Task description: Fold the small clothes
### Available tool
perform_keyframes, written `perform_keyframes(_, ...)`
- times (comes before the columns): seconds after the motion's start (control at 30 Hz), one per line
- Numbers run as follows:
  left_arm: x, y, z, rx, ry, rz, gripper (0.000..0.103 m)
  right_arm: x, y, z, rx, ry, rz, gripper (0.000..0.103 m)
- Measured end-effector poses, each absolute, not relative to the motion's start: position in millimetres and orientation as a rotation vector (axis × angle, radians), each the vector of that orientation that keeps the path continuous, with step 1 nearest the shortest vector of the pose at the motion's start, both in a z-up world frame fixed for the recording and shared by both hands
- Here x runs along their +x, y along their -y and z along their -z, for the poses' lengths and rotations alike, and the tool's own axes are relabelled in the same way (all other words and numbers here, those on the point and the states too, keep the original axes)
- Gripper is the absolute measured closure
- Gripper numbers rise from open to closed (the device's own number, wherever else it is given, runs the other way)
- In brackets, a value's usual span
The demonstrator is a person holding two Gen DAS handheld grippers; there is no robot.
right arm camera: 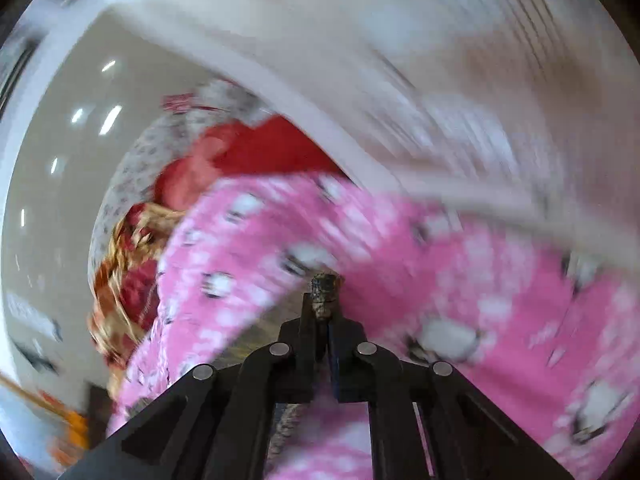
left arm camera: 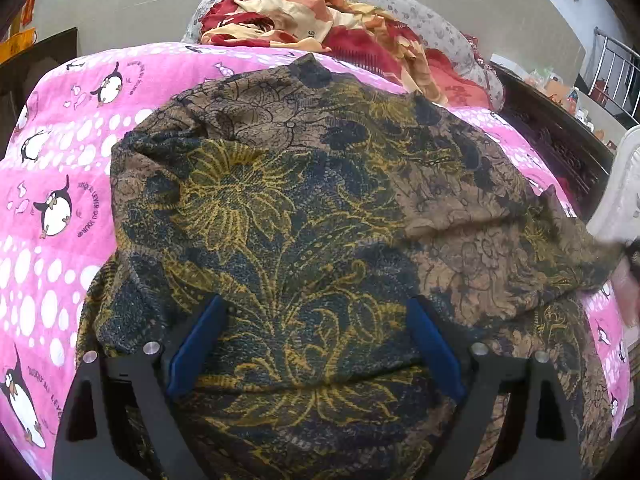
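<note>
Currently the brown floral garment (left arm camera: 304, 208) lies spread mid-bed on the pink penguin bedspread (left arm camera: 60, 168). The left gripper (left arm camera: 316, 344) hovers with jaws apart; the right gripper (right arm camera: 324, 312) pinches a garment edge. Best to carry that edge across evenly, keeping it taut.

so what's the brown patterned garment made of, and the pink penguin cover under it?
Brown patterned garment: looks like thin woven cloth, matte, batik-style floral print; it drapes in soft shallow wrinkles. Could be cotton or rayon, can't tell. Pink penguin cover: seems a padded quilted fabric, matte, with faint stitched lines and slight puffiness.
</note>
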State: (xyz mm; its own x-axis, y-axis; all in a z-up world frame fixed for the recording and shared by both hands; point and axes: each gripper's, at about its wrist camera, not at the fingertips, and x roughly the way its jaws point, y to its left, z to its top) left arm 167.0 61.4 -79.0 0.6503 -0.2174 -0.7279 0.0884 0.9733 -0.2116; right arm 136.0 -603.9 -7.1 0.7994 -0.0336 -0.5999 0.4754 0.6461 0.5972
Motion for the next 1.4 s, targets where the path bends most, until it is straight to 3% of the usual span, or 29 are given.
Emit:
perform_keyframes(0.17,169.9,-59.4,78.4,-0.164,-0.848,0.180,0.011,130.8,556.6,-143.8,0.582,-0.387,0.256,0.097)
perform_keyframes(0.37,161.2,-74.6,42.2,-0.246,-0.808,0.208,0.011,167.5,431.4,-206.0,0.464,-0.421,-0.048,0.097)
perform_keyframes(0.53,150.7,-114.1,1.0,-0.304,-0.752,0.193,0.011,213.5,265.1,-155.1,0.407,-0.559,-0.342,0.097)
perform_keyframes(0.8,134.9,-174.7,-20.1,-0.345,-0.697,0.055,0.011,225.3,39.3,-5.0,0.460,-0.801,-0.615,0.097)
perform_keyframes(1.0,126.3,-179.4,-4.9,-0.330,-0.729,0.028,0.011,206.4,-9.4,78.7,0.400,-0.979,-0.608,0.092)
perform_keyframes(1.07,125.3,-175.6,0.0,-0.324,-0.735,0.034,0.011,199.9,1.5,86.2,0.447,-0.998,-0.640,0.087)
perform_keyframes(1.1,125.8,-172.6,2.2,-0.323,-0.737,0.038,0.011,193.9,9.6,82.7,0.465,-1.001,-0.664,0.076)
perform_keyframes(1.13,127.1,-169.0,4.3,-0.325,-0.740,0.043,0.011,188.9,20.0,76.1,0.468,-1.006,-0.684,0.057)
perform_keyframes(1.2,131.5,-160.3,7.1,-0.330,-0.742,0.065,0.011,172.7,40.5,61.4,0.436,-0.992,-0.669,0.037)
perform_keyframes(1.4,181.2,-117.0,28.5,-0.295,-0.789,0.255,0.011,122.0,123.8,35.3,0.223,-0.950,-0.519,0.036)
